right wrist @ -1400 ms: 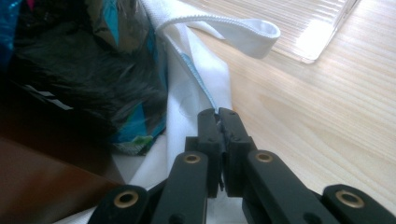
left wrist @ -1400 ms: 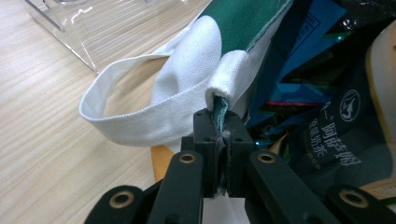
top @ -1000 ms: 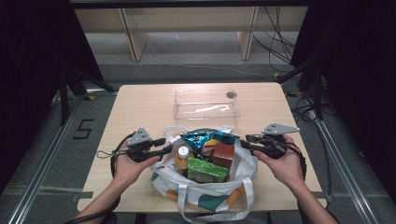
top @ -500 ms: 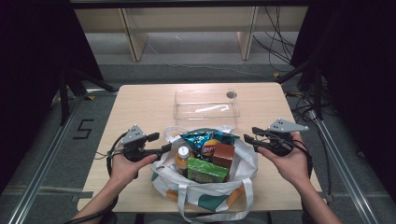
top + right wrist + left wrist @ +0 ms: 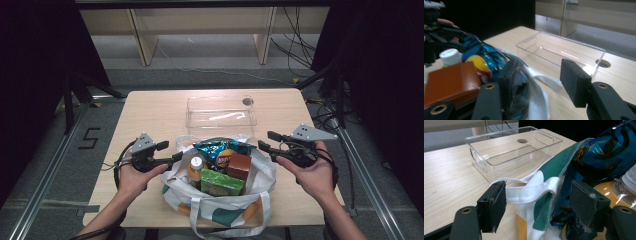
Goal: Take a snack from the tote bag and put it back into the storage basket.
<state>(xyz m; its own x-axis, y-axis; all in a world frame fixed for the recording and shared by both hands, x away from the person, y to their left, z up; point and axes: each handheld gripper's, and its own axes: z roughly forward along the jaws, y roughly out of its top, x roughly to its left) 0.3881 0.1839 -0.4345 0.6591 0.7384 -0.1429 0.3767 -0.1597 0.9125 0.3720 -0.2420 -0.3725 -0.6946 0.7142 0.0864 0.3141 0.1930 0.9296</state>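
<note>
At the lower middle of the high view sat one bag [image 5: 220,200] packed with snacks, and beyond it, in the upper middle, one clear tray [image 5: 221,111] stood empty on the table [image 5: 150,112]. The left gripper [image 5: 170,151] hovered at the bag's left rim with its jaws open; the white handle and green hem lay between them in the left gripper view, unpressed. The right gripper [image 5: 267,140] hung at the bag's right rim, and its jaws had just been opening, apart, with the rim beside one pad and nothing pinched.

Both sides of the mouth seemed freshly let go, so the step in hand looked like the end of spreading the bag. The next move would call for one gripper to reach in and close on a single item.

Inside I counted one chip bag [image 5: 220,150], one bottle [image 5: 195,170], one brown carton [image 5: 239,166] and one green box [image 5: 221,182].
</note>
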